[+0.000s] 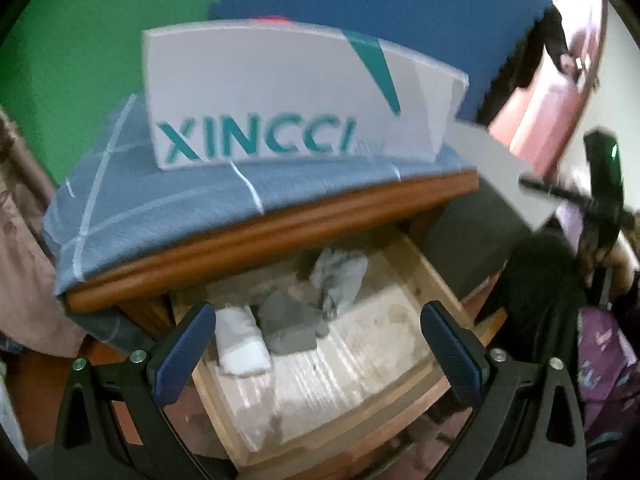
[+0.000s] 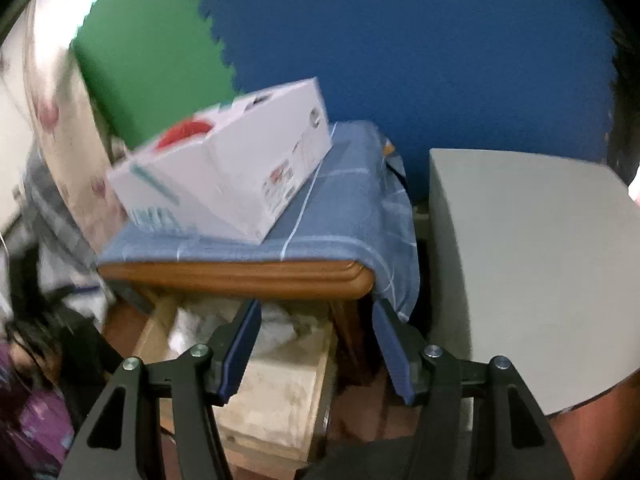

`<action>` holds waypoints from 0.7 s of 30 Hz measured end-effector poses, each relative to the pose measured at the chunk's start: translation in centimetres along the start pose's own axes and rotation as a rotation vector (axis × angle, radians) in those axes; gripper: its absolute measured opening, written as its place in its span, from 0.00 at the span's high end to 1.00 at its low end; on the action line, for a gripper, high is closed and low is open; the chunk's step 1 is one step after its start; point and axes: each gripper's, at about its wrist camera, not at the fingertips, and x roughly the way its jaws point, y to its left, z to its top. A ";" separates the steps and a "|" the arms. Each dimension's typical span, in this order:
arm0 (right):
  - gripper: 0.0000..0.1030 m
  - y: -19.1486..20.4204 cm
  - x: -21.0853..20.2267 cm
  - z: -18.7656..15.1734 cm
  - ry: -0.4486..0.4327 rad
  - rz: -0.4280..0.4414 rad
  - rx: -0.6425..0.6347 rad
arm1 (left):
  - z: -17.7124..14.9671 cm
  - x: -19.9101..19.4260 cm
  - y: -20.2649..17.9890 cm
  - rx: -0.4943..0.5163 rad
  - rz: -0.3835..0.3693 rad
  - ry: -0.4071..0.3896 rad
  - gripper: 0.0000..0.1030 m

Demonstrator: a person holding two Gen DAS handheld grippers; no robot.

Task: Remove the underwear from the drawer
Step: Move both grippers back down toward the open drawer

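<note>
The wooden drawer [image 1: 436,280] stands pulled open under the nightstand top. Inside lie a dark grey folded garment [image 1: 290,324], a light grey crumpled garment [image 1: 340,280] and a white folded garment [image 1: 240,340]. My left gripper [image 1: 316,344] is open and empty, hovering just above the drawer with the grey garment between its fingers' line of sight. My right gripper [image 2: 316,344] is open and empty, above the drawer's right front corner [image 2: 320,360]. In the right wrist view, white crumpled cloth [image 2: 276,328] shows in the drawer.
A white XINCCI box [image 1: 280,96] sits on the blue checked cloth [image 1: 160,208] covering the nightstand. A grey panel [image 2: 532,272] stands to the right. A dark backpack [image 1: 560,320] and purple fabric [image 1: 612,364] lie at the right of the left wrist view.
</note>
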 end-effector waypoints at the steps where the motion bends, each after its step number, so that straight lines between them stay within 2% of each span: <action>1: 0.42 1.2 0.2 -0.1 0.012 -0.009 -0.055 | 0.0 -0.7 0.8 -0.034 -0.003 -0.031 0.01; 3: 0.41 4.8 1.2 -0.4 0.057 -0.008 -0.209 | 0.0 -1.3 2.6 -0.121 -0.022 -0.042 0.01; 5: 0.41 8.2 3.4 -1.1 0.141 -0.021 -0.319 | -0.3 -1.4 4.5 -0.223 -0.046 -0.035 0.01; 9: 0.41 12.2 6.1 -2.7 0.233 0.004 -0.453 | -0.8 -0.8 7.6 -0.405 -0.081 0.002 0.01; 11: 0.41 13.3 7.3 -3.4 0.295 0.022 -0.496 | -1.0 -0.7 8.5 -0.464 -0.078 0.004 0.01; 15: 0.41 13.7 8.8 -3.8 0.374 0.043 -0.487 | -1.2 -0.4 8.5 -0.477 -0.063 0.016 0.01; 21: 0.41 12.9 9.7 -3.5 0.403 0.030 -0.447 | -1.2 0.2 6.8 -0.378 -0.031 0.050 0.01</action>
